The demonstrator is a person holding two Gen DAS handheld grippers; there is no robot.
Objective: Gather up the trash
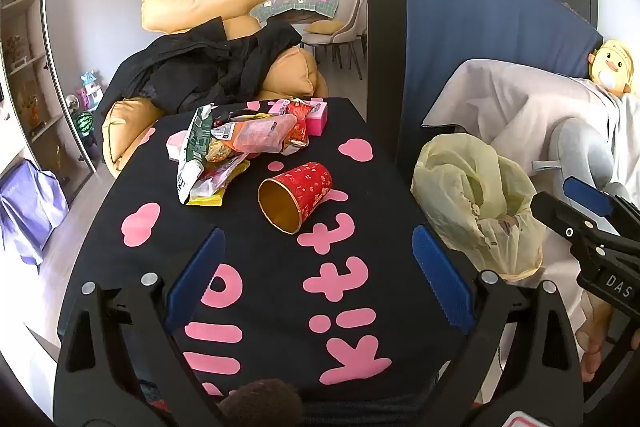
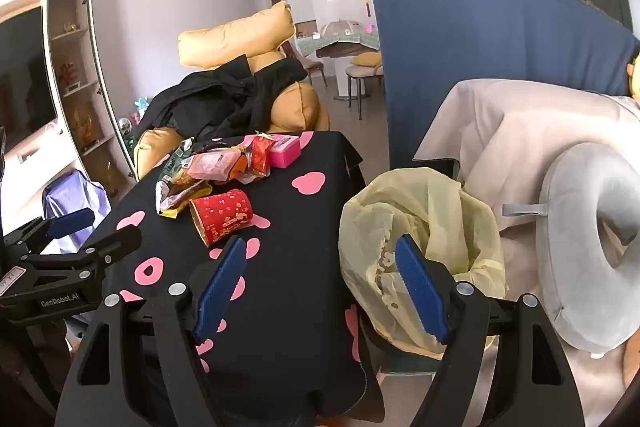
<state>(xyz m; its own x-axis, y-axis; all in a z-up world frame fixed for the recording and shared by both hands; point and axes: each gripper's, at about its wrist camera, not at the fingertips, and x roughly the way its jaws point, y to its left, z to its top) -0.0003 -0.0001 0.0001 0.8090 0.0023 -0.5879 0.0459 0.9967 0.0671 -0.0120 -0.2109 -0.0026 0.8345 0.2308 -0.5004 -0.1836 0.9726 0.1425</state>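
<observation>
Trash: yellow bag point(image 2: 420, 227) stands open just beyond the right gripper point(image 2: 320, 291); wrapper pile point(image 1: 236, 147) lies far ahead of the left gripper point(image 1: 316, 275), red cup point(image 1: 296, 197) (tipped over) nearer. Both tongs spread, empty. Collection not yet begun; a reach to the cup seems next.

Near half of the table point(image 1: 132, 187) is bare cloth, free approach; red cup point(image 1: 298, 195) lies mid-table; wrapper pile point(image 1: 236, 147) and pink box point(image 1: 316, 115) crowd the far edge; yellow bag point(image 1: 476, 203) just off right edge.
</observation>
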